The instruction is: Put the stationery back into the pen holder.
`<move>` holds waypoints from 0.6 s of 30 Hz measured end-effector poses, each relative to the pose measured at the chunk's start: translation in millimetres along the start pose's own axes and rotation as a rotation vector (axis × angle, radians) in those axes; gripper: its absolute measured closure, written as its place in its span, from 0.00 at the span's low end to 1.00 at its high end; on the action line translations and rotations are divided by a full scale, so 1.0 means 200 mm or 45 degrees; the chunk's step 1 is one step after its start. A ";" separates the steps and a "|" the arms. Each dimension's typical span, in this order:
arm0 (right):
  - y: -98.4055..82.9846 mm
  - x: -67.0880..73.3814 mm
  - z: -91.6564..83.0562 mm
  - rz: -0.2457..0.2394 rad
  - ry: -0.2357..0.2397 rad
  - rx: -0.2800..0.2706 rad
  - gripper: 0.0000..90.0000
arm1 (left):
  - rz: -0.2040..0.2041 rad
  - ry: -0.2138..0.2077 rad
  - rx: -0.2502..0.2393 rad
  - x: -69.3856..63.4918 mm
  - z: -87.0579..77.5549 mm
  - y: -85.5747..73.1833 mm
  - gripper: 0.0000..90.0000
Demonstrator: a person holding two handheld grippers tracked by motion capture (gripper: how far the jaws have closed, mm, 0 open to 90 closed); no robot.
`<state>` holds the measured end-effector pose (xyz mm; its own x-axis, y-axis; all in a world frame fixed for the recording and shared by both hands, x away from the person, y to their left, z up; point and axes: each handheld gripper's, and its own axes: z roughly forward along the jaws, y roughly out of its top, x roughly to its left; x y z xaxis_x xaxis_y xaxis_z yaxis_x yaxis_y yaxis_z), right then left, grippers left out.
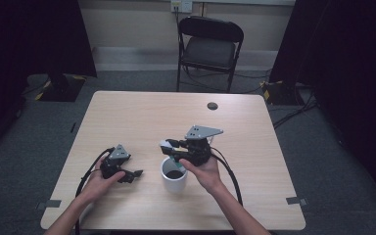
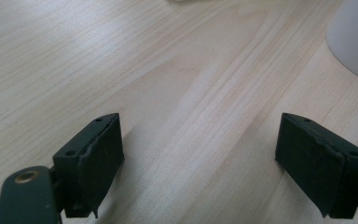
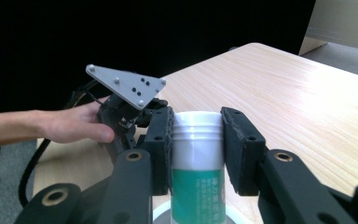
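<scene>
A white bottle (image 3: 196, 186) with a green label and a white screw cap sits upright between the two black pads of my right gripper (image 3: 196, 116), which is shut on it. From above, that gripper (image 1: 172, 149) holds the bottle (image 1: 165, 144) just over the far rim of a white cup (image 1: 175, 182) with a dark inside. My left gripper (image 1: 136, 174) rests low on the table left of the cup, jaws wide apart. Along its jaws, the left gripper (image 2: 200, 128) has bare wood between its pads and the cup's wall (image 2: 354, 37) ahead to the right.
The light wooden table (image 1: 142, 117) has a small dark round cap (image 1: 212, 105) near its far edge. A black folding chair (image 1: 209, 49) stands behind the table. Cables trail from both grippers toward the near edge. Dark curtains hang on both sides.
</scene>
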<state>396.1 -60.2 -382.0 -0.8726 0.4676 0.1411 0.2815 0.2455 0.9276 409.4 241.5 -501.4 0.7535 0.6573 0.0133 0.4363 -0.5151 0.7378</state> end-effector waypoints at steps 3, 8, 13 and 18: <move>-0.01 0.00 0.02 0.001 0.010 0.007 0.73 | -0.002 -0.001 0.000 0.00 0.00 0.00 0.16; -0.03 0.01 0.04 -0.017 -0.001 0.066 0.73 | 0.002 0.001 -0.001 0.00 0.00 0.00 0.16; -0.04 0.01 0.05 -0.017 0.005 0.091 0.73 | 0.002 0.001 -0.001 0.00 0.00 0.00 0.16; -0.05 0.01 0.04 -0.040 -0.005 0.123 0.73 | -0.014 -0.006 -0.002 0.00 0.00 0.00 0.16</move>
<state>395.5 -54.8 -393.7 -0.8801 0.4615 0.1113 0.2916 0.3404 0.8939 409.0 241.0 -501.7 0.7510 0.6603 0.0023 0.4435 -0.5069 0.7391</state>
